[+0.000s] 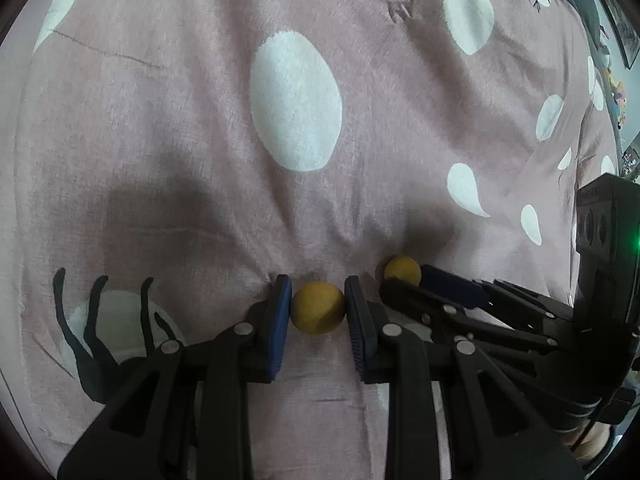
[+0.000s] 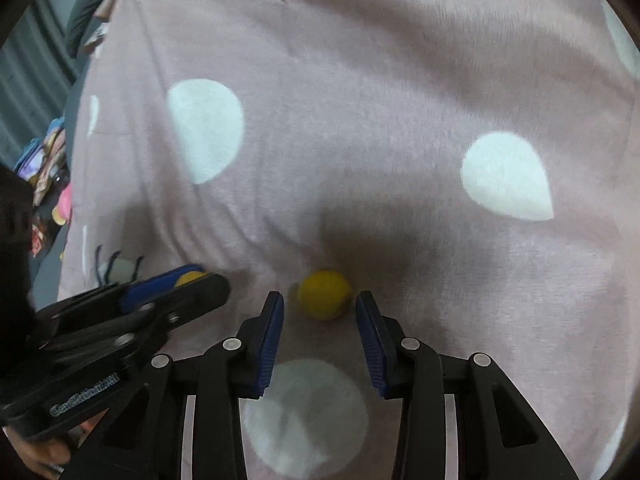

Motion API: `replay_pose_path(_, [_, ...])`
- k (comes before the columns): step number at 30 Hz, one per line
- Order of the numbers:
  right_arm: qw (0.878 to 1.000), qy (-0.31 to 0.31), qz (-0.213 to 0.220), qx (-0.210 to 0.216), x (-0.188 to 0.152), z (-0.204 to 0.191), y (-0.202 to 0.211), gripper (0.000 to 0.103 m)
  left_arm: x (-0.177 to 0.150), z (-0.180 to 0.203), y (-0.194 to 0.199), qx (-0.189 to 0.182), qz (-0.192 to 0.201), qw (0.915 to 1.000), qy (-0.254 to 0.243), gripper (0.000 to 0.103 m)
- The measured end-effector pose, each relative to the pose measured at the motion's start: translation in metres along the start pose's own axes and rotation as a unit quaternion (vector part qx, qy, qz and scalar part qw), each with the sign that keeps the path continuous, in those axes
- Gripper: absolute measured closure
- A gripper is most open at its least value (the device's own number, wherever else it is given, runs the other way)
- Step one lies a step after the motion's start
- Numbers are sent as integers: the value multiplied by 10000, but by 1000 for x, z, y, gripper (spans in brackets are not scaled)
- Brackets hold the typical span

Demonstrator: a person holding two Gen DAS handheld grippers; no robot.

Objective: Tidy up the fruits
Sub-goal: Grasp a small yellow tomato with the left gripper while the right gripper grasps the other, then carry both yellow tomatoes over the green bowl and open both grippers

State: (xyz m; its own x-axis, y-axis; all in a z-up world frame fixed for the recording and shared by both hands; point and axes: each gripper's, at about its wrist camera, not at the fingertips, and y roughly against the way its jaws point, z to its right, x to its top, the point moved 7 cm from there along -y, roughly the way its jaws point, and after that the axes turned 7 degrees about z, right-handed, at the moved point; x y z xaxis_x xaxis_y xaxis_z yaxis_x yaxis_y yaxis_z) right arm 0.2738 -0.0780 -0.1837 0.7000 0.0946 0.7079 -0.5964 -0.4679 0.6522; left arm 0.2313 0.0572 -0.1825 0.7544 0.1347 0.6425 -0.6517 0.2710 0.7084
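A small round yellow fruit (image 1: pixel 318 312) sits between the blue pads of my left gripper (image 1: pixel 317 296), which is shut on it just above the pink cloth. The right wrist view shows the same gripper (image 2: pixel 202 278) coming in from the left with its fruit (image 2: pixel 187 279) partly hidden by a finger. A second yellow fruit (image 2: pixel 325 294) lies on the cloth at the tips of my right gripper (image 2: pixel 320 302). Its jaws are open, with a gap on each side of the fruit. In the left wrist view the right gripper (image 1: pixel 406 279) reaches in from the right around that fruit (image 1: pixel 402 266).
The surface is a soft, wrinkled pink blanket (image 1: pixel 200 120) with white spots and a black animal print (image 1: pixel 92 344). The blanket's edge and colourful clutter (image 2: pixel 52 168) lie to the far left in the right wrist view. A person's hand (image 2: pixel 36 452) holds the left gripper.
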Motion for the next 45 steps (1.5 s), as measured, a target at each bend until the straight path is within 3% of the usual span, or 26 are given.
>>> replay_pose_path(4, [9997, 156, 186, -36, 1, -4, -3, 65, 3, 6, -8, -83, 4, 9999, 105, 76])
replay_pose_path(6, [9992, 255, 275, -118, 0, -5, -5, 73, 3, 7, -8, -85, 4, 9999, 117, 76])
replay_pose_path(13, [9987, 277, 212, -363, -5, -7, 2, 74, 1, 11, -11, -25, -5, 9999, 103, 76])
replay_pose_path(29, [9974, -165, 706, -32, -27, -20, 113, 74, -28, 31, 47, -177, 82, 9998, -63, 76])
replay_pose_path(45, [9936, -254, 1063, -267, -68, -31, 179, 74, -80, 67, 94, -175, 68, 9979, -618, 76])
